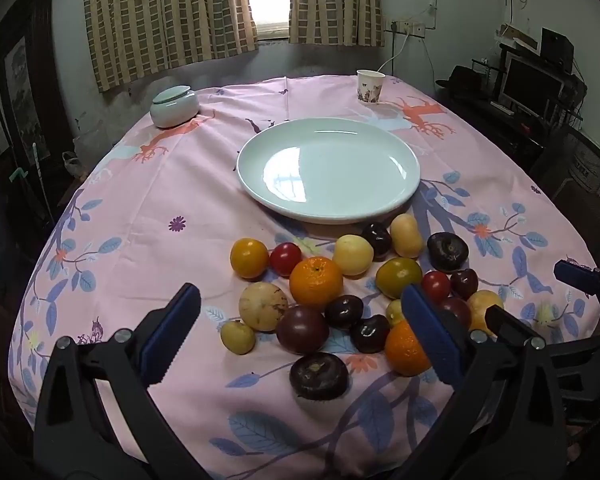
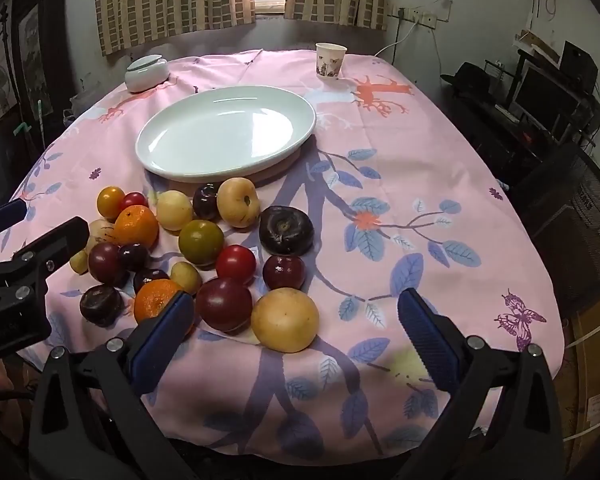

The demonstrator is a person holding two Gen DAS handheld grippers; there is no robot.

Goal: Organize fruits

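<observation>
My left tongs hang wide open above the near edge of the bench, holding nothing, with the fruit pile spread between and just beyond the blue pads. My right tongs are spread just as wide and are also empty, set to the right of the left ones; a big yellow fruit and a dark red plum lie close to their left pad.

All the fruit lies loose on the pink floral cloth on the near side of the white plate, which has nothing on it. In the pile I can pick out two oranges, small red ones such as a cherry tomato, a greenish-yellow one, several pale yellow ones, and dark purple ones (one flat purple fruit sits nearest to me, slightly apart from the rest).

At the far left of the bench stands a pale lidded jar, and at the far right a paper cup.
</observation>
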